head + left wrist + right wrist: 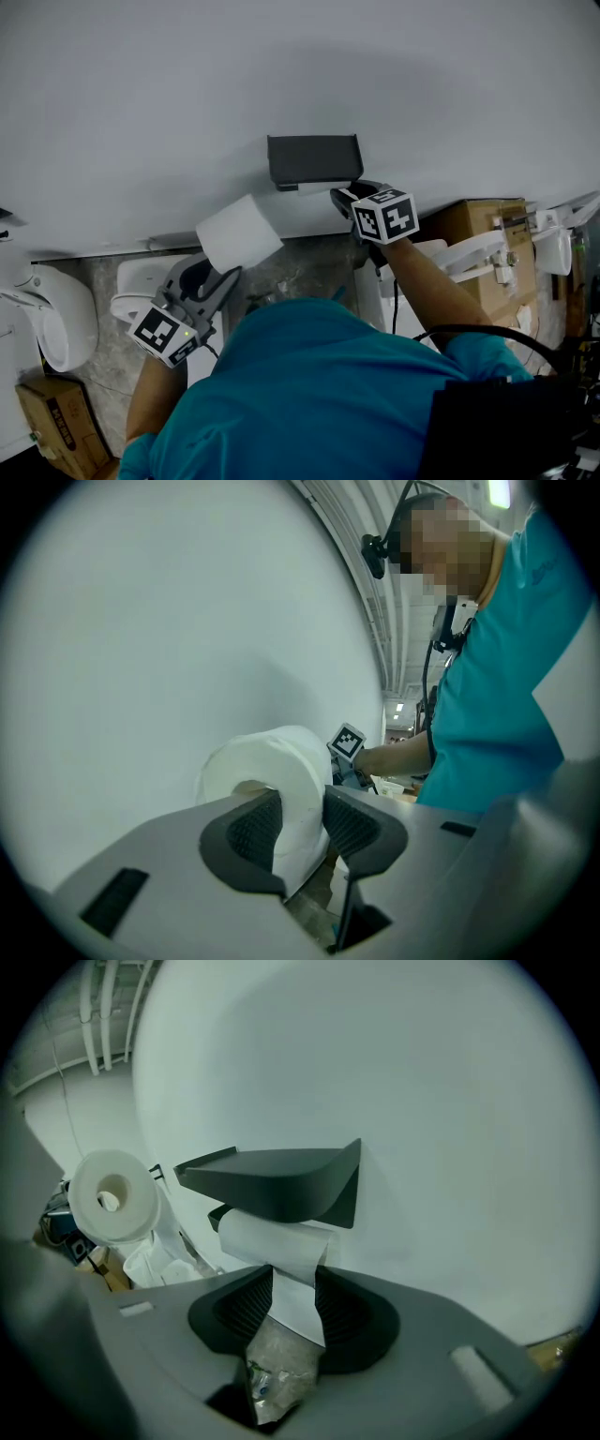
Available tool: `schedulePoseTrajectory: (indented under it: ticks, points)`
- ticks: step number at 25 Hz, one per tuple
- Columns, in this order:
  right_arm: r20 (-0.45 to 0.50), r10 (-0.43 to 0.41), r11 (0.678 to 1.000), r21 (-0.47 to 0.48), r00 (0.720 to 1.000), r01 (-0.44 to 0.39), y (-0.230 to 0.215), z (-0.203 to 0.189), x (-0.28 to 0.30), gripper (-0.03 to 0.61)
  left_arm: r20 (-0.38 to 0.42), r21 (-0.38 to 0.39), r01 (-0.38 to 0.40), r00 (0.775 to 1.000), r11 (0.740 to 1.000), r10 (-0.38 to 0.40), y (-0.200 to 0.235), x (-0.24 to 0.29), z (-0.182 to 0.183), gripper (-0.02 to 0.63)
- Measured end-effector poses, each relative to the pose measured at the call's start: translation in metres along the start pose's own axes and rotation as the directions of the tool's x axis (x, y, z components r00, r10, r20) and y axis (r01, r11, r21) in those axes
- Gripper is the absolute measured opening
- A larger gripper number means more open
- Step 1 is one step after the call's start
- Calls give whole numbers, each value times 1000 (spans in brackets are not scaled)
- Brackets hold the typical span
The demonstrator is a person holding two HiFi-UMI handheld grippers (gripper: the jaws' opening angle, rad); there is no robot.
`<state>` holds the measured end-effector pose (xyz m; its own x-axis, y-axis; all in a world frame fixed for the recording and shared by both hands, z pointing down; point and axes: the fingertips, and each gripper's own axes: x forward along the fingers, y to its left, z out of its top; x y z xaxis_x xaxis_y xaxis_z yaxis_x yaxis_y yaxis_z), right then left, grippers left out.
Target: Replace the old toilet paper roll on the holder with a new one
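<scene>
**Left tool**: jaws part-closed and clamped on the new roll. One pad sits inside the core hole, the other on the outer face. The roll is held in the air before the white wall, left of the holder.

**Right tool**: jaws spread part-way. The loose paper tail of the old roll hangs in the gap between the pads (unpinched, its edges just at the pads). The tool tips sit just below the holder, toward its right end.

**Old roll**: on the dark holder, under its shelf-like cover, against the wall.

**Surroundings**: cardboard box on the floor, far right.
</scene>
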<state>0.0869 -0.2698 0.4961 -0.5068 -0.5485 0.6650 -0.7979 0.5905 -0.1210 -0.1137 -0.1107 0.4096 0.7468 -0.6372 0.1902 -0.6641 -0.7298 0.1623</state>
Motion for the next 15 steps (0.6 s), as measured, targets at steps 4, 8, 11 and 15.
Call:
schedulePoseTrajectory:
  ticks: [4,8,11,15]
  points:
    - [2,-58,997,47,998,58,4,-10,0,141,3,-2,9,1000,1000,-9,-2,0,0,138]
    - [3,-23,997,69,1000,23,20,-17,4,140,-4,1,23,1000,1000,-23,-5,-1,-1,138]
    - [5,4,998,56,1000,-4,33,-12,7,138,3,-3,12,1000,1000,-12,-3,-3,1,138]
    - [5,34,999,26,999,-34,51,-7,14,139,-1,6,22,1000,1000,-22,-4,-6,0,138]
